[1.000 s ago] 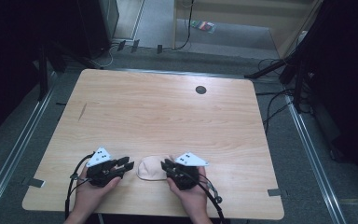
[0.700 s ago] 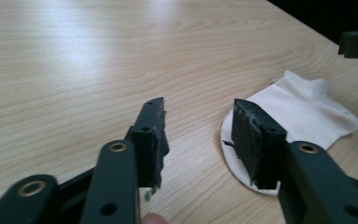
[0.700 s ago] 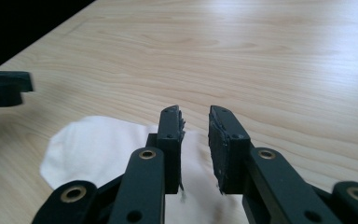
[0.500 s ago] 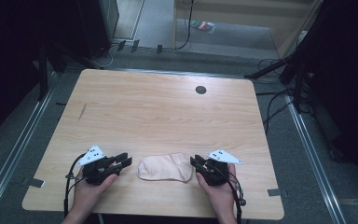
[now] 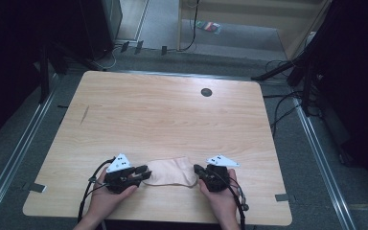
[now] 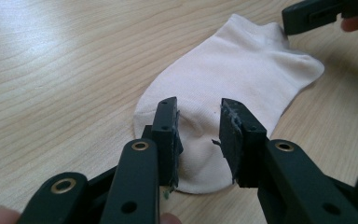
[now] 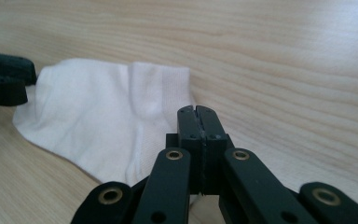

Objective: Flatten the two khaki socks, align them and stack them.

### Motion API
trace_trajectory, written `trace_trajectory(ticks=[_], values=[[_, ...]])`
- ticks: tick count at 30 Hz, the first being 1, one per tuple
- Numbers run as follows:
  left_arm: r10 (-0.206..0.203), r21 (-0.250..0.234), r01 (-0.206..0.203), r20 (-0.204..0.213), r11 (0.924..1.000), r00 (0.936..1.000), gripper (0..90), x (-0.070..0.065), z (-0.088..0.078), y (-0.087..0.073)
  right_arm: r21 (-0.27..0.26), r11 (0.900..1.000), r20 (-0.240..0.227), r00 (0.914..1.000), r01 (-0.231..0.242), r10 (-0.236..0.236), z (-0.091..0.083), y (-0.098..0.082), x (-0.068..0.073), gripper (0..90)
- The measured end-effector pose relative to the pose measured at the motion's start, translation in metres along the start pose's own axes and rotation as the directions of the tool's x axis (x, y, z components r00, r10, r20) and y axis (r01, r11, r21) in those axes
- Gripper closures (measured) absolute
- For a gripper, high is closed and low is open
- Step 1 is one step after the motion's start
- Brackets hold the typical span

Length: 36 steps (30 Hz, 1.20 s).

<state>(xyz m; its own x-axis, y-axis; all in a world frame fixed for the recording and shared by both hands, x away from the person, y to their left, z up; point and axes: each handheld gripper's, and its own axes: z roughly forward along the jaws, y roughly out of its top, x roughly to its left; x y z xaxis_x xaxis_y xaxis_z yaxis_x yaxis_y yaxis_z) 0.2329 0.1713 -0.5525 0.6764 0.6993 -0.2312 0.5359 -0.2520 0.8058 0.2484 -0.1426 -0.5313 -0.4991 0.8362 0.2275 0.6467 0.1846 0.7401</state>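
Observation:
A pale ankle sock (image 5: 172, 171) lies flat near the front edge of the wooden table (image 5: 172, 115). My left gripper (image 5: 146, 171) is at its left end. In the left gripper view the left gripper (image 6: 198, 112) stands open just above the sock (image 6: 233, 79), which shows in the gap, and the pads do not press it. My right gripper (image 5: 196, 168) touches the sock's right end. Its jaws have just been closing and now meet. In the right gripper view the right gripper (image 7: 196, 112) lies on the edge of the sock (image 7: 107, 116), with no fabric seen between the pads.
A round dark cable hole (image 5: 206, 92) sits at the far middle of the table, and a short dark mark (image 5: 84, 114) lies at its left. Cables and dark stands surround the table on the floor. A person's hands hold both grippers at the near edge.
The right gripper went right, then came back a little to the sock's end, and the sock now lies spread out. The left gripper moved right onto its other end.

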Motion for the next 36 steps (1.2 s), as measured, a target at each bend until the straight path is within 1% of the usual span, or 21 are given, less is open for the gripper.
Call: trace_trajectory(ticks=[1, 5, 6, 7, 8, 10, 11, 13, 14, 15, 16, 17, 18, 23, 25, 27, 28, 29, 31, 33, 36], values=[[-0.002, 0.001, 0.002, -0.001, 1.0000, 1.0000, 68.3, 0.000, 0.000, 0.000, -0.015, 1.000, 0.002, 1.0000, -0.005, 0.005, -0.002, 0.001, -0.001, 90.0], [-0.009, 0.009, 0.009, 0.003, 0.9999, 1.0000, 67.9, 0.001, 0.000, 0.000, -0.034, 0.999, 0.010, 0.9998, -0.016, 0.016, -0.007, 0.002, -0.004, 90.0], [-0.010, 0.013, 0.010, 0.005, 0.9999, 0.9999, 67.4, 0.002, 0.000, 0.000, -0.046, 0.999, 0.005, 0.9997, -0.025, 0.026, -0.008, 0.002, -0.005, 90.0], [-0.013, 0.014, 0.013, 0.007, 0.9998, 0.9999, 67.2, 0.001, 0.001, 0.000, -0.053, 0.998, -0.012, 0.9993, -0.036, 0.036, -0.008, 0.001, -0.006, 90.0], [-0.013, 0.015, 0.013, 0.006, 0.9998, 0.9999, 67.2, 0.001, 0.001, 0.000, -0.060, 0.997, -0.021, 0.9990, -0.041, 0.040, -0.007, 0.001, -0.006, 83.5], [-0.016, 0.017, 0.016, 0.000, 0.9997, 0.9999, 67.5, 0.002, 0.001, 0.000, -0.063, 0.997, -0.024, 0.9990, -0.038, 0.037, -0.003, 0.001, -0.006, 64.9], [-0.017, 0.017, 0.017, 0.000, 0.9997, 0.9999, 67.9, 0.002, 0.001, 0.000, -0.054, 0.998, -0.017, 0.9989, -0.044, 0.044, 0.000, 0.000, -0.006, 63.2], [-0.022, 0.017, 0.022, -0.001, 0.9996, 0.9998, 68.6, 0.002, 0.001, 0.000, -0.033, 0.998, -0.025, 0.9986, -0.048, 0.047, 0.006, -0.001, -0.006, 64.3], [-0.022, 0.019, 0.022, -0.003, 0.9996, 0.9998, 69.0, 0.002, 0.001, 0.001, -0.021, 0.999, -0.032, 0.9985, -0.045, 0.044, 0.007, -0.002, -0.005, 67.4], [-0.024, 0.019, 0.024, -0.008, 0.9995, 0.9997, 69.0, 0.002, 0.002, 0.001, -0.017, 0.999, -0.032, 0.9990, -0.032, 0.032, 0.009, -0.003, -0.003, 71.6], [-0.028, 0.021, 0.028, -0.006, 0.9994, 0.9996, 69.7, 0.002, 0.002, 0.001, -0.007, 1.000, -0.028, 0.9996, -0.008, 0.008, 0.009, -0.003, -0.001, 80.6], [-0.028, 0.025, 0.029, -0.009, 0.9993, 0.9996, 70.7, 0.003, 0.002, 0.001, -0.006, 1.000, -0.024, 0.9997, -0.002, 0.002, 0.009, -0.003, 0.001, 86.8], [-0.030, 0.027, 0.030, -0.011, 0.9992, 0.9995, 71.4, 0.003, 0.002, 0.001, -0.009, 1.000, -0.021, 0.9998, 0.003, -0.003, 0.008, -0.003, 0.001, 88.4], [-0.034, 0.037, 0.035, -0.018, 0.9987, 0.9993, 73.7, 0.003, 0.003, 0.001, -0.023, 1.000, -0.017, 0.9998, 0.002, -0.003, 0.000, 0.000, 0.000, 90.0], [-0.031, 0.041, 0.032, -0.021, 0.9987, 0.9993, 73.8, 0.002, 0.003, 0.001, -0.020, 1.000, 0.001, 1.0000, 0.009, -0.009, -0.001, 0.000, 0.000, 90.0], [-0.030, 0.042, 0.031, -0.023, 0.9986, 0.9993, 74.0, 0.002, 0.003, 0.001, -0.003, 1.000, 0.012, 0.9999, 0.012, -0.012, -0.001, -0.001, -0.001, 90.0], [-0.030, 0.042, 0.031, -0.024, 0.9986, 0.9993, 74.2, 0.002, 0.004, 0.001, 0.015, 1.000, 0.032, 0.9993, 0.018, -0.019, 0.002, -0.002, -0.002, 90.0], [-0.030, 0.042, 0.031, -0.024, 0.9986, 0.9993, 74.2, 0.002, 0.004, 0.001, 0.029, 0.999, 0.038, 0.9989, 0.025, -0.027, 0.004, -0.003, -0.003, 90.0], [-0.031, 0.042, 0.032, -0.025, 0.9986, 0.9992, 74.3, 0.002, 0.004, 0.001, 0.036, 0.999, 0.033, 0.9994, 0.009, -0.010, 0.006, -0.004, -0.004, 90.0], [-0.028, 0.041, 0.029, -0.017, 0.9987, 0.9994, 73.4, 0.002, 0.003, 0.001, 0.019, 1.000, 0.025, 0.9996, 0.010, -0.010, 0.005, -0.004, -0.005, 86.6], [-0.032, -0.004, 0.032, 0.013, 0.9995, 0.9994, 63.4, 0.004, 0.001, 0.001, -0.047, 0.999, 0.017, 0.9998, 0.013, -0.012, -0.001, -0.002, -0.007, 66.9]])
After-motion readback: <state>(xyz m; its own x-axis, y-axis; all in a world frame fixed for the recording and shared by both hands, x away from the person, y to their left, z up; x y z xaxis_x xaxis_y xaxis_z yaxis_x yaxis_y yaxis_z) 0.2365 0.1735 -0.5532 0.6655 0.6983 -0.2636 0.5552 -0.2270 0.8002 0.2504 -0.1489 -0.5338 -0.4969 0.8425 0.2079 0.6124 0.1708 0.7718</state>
